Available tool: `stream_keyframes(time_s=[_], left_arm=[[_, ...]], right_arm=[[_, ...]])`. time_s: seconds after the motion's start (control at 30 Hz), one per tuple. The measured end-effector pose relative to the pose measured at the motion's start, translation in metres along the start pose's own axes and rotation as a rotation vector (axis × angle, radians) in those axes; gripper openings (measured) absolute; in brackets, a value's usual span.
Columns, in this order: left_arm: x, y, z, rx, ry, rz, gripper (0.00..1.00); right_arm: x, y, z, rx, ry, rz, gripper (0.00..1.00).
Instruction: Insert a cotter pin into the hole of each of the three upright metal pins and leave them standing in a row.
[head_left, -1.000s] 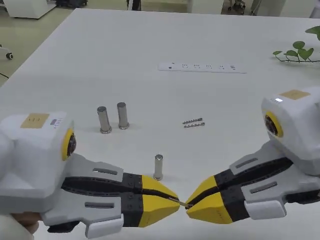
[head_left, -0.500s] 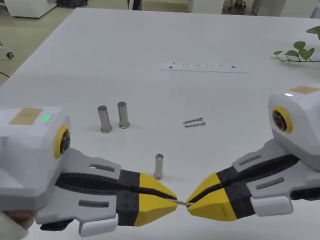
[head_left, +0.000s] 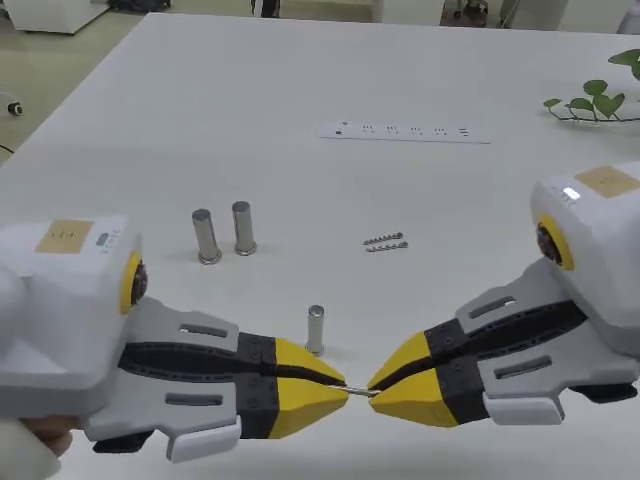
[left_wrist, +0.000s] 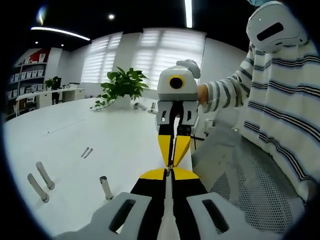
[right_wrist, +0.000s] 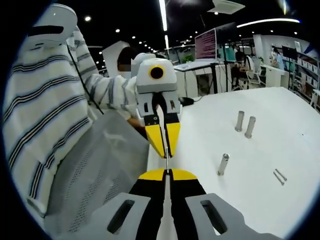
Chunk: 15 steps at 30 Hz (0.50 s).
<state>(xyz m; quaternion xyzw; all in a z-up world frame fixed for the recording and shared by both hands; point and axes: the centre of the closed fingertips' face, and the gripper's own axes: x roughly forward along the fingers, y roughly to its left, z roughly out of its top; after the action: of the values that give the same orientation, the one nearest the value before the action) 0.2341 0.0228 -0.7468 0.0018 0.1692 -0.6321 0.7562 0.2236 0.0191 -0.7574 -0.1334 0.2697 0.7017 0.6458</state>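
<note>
My left gripper (head_left: 340, 386) and right gripper (head_left: 375, 388) meet tip to tip near the table's front edge, both shut on one thin cotter pin (head_left: 357, 390) that bridges the small gap. In the left gripper view my own jaws (left_wrist: 170, 171) face the right gripper (left_wrist: 171, 163). One upright metal pin (head_left: 316, 330) stands just behind the tips. Two more upright pins (head_left: 206, 237) (head_left: 242, 229) stand side by side farther left. Two loose cotter pins (head_left: 386, 243) lie on the white table; in the right gripper view the near pin (right_wrist: 223, 164) is right of the tips.
A white power strip (head_left: 405, 132) lies across the far middle of the table. A green plant (head_left: 590, 100) sits at the far right edge. A person in a striped sleeve (left_wrist: 280, 100) holds the grippers, with a mesh chair back (right_wrist: 90, 170) below.
The two grippers have closed in on each other, so less of the cotter pin shows between their tips. The upright pins and loose cotter pins have stayed put.
</note>
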Motion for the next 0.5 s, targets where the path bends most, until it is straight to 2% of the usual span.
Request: stream_keyframes(time_s=[0.1, 0.2, 0.33, 0.37, 0.4, 0.43, 0.5], left_arm=[[-0.001, 0.005, 0.001, 0.002, -0.006, 0.021, 0.01], [-0.005, 0.012, 0.000, -0.010, -0.014, 0.046, 0.06], [-0.010, 0.027, -0.002, -0.020, -0.019, 0.114, 0.14], [-0.011, 0.031, -0.002, -0.023, -0.026, 0.130, 0.15], [-0.013, 0.036, -0.002, -0.035, -0.036, 0.148, 0.15], [-0.014, 0.039, -0.002, -0.035, -0.040, 0.160, 0.16], [-0.015, 0.049, -0.005, -0.026, -0.030, 0.205, 0.18]], right_arm=[[0.001, -0.004, -0.005, -0.010, 0.028, -0.015, 0.04], [0.001, -0.009, -0.008, 0.004, 0.035, -0.025, 0.04], [-0.001, -0.022, -0.015, 0.016, 0.070, -0.070, 0.04], [-0.001, -0.026, -0.018, 0.031, 0.084, -0.081, 0.04], [-0.003, -0.031, -0.021, 0.078, 0.094, -0.099, 0.04], [-0.003, -0.035, -0.021, 0.096, 0.086, -0.114, 0.04], [-0.005, -0.044, -0.024, 0.120, 0.091, -0.133, 0.04]])
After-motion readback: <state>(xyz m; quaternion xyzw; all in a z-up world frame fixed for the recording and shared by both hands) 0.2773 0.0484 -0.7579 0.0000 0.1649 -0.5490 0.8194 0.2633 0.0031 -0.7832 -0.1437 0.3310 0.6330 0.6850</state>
